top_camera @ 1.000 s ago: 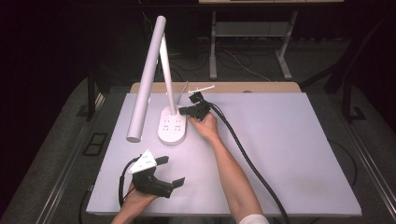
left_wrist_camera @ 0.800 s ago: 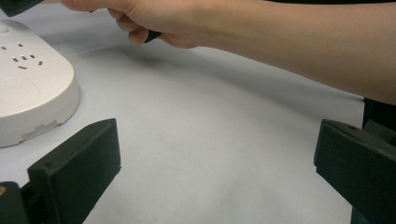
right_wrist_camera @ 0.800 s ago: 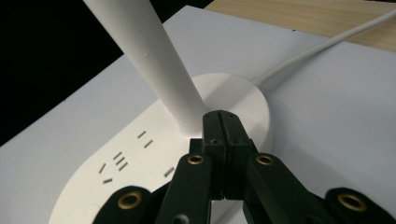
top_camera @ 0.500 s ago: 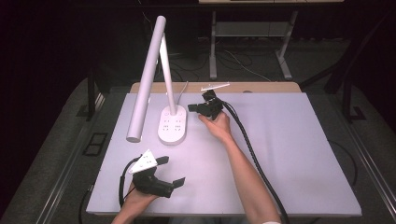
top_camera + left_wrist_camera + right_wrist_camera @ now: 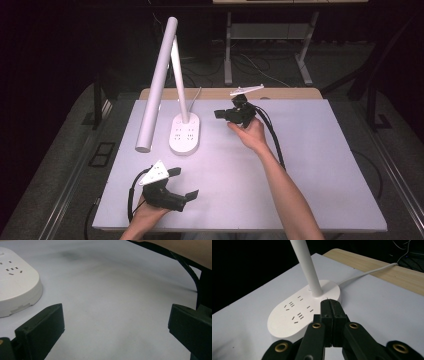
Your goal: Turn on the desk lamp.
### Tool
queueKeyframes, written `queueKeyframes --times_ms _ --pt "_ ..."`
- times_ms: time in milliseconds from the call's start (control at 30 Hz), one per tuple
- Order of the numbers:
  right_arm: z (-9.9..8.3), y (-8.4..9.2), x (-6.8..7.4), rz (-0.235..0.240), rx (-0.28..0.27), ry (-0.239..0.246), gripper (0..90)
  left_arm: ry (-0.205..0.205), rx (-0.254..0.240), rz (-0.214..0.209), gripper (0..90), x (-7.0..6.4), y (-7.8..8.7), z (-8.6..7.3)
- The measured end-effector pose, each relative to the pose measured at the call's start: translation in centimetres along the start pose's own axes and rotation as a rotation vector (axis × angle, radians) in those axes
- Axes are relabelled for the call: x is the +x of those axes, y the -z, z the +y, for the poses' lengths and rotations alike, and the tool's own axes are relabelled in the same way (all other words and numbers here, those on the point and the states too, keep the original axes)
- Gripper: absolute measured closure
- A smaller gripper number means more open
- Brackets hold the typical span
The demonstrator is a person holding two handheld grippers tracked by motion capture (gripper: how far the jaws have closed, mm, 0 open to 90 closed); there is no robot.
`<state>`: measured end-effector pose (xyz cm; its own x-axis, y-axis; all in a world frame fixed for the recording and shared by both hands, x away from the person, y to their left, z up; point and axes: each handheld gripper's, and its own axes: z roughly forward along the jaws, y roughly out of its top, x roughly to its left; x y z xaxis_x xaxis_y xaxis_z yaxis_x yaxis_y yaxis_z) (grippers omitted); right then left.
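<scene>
Worktop (image 5: 310,165) comes first for us: a pale sheet with a wooden strip along its far edge. On it stands the desk lamp (image 5: 160,82), its long white head sloping down to the left, and its oval base (image 5: 185,134) carries socket slots; a white cord (image 5: 367,273) runs from the base back over the wood. Our right tool (image 5: 235,114) has lifted and drawn back to the right since a second ago, when it sat right at the base; now it hangs clear of the base, near it, above the sheet. In the right gripper view its jaws are pressed together with nothing between them, tips aimed at the base just beside the lamp stem. We judge that a touch on the base is finished and the hand is retreating. Our left tool (image 5: 172,192) has not moved: it rests at the near edge, jaws spread wide and empty, with the base edge (image 5: 17,290) off to one side.
</scene>
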<state>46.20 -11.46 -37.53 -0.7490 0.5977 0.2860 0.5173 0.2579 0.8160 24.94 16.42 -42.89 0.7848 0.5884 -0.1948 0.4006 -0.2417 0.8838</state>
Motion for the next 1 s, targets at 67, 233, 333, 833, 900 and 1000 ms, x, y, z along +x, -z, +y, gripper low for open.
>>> queueKeyframes --times_ms 67,233,333,833,900,1000 --pt "-0.2 1.3 0.1 0.001 0.008 0.011 89.5 -0.001 0.001 0.001 0.0 0.0 0.0 0.0" --pt "-0.9 3.5 0.5 -0.005 0.012 -0.006 69.5 -0.002 0.003 0.0 0.0 0.0 -0.1 0.0" --pt "-1.3 4.9 0.7 -0.024 0.001 -0.007 55.2 -0.003 0.003 0.002 0.0 0.0 -0.1 0.0" --pt "-3.8 10.7 1.4 -0.076 -0.014 -0.019 0.3 0.002 0.012 0.004 0.0 0.0 -0.4 0.0" --pt "-4.3 11.4 1.4 -0.081 -0.006 -0.018 0.3 0.001 0.013 0.004 0.0 0.0 -0.5 0.0" --pt "-5.2 12.4 1.3 -0.082 -0.015 -0.027 0.3 0.001 0.011 0.003 0.0 0.0 -0.5 0.0"
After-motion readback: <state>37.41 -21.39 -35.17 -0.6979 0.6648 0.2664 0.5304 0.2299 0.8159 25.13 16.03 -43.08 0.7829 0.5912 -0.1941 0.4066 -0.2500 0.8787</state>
